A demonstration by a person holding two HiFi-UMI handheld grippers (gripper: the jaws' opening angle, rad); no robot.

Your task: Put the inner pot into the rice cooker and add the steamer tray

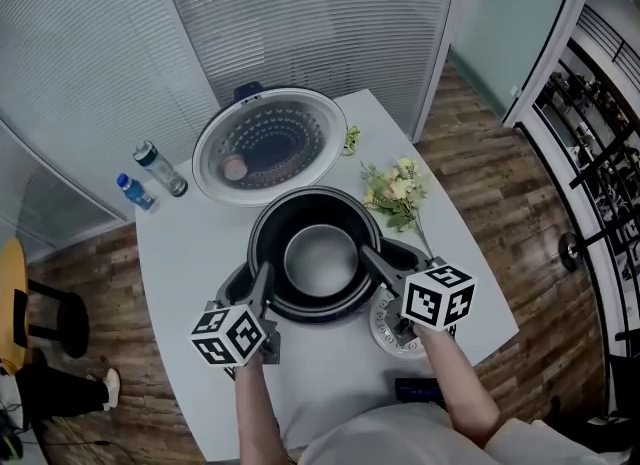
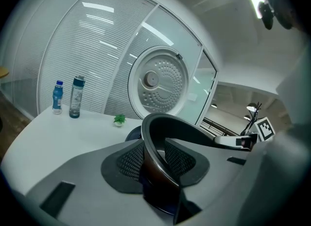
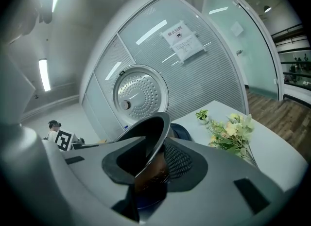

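Left claw [image 1: 262, 288] and right claw [image 1: 375, 258] each clamp the inner pot [image 1: 320, 261] by its rim, low over the rice cooker [image 1: 268, 143]. I judge step 1 nearly done. The steamer tray [image 1: 386, 325] still waits on the worktop [image 1: 190, 253].

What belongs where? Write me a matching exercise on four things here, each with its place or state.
1. black round inner pot
2. round white perforated cooker lid
3. small blue plastic bottle
4. bunch of pale yellow flowers

A. lying at the right of the white table
B. gripped at its rim on two sides
C. standing at the table's left
D. swung open

Pairs: 1-B, 2-D, 3-C, 4-A.
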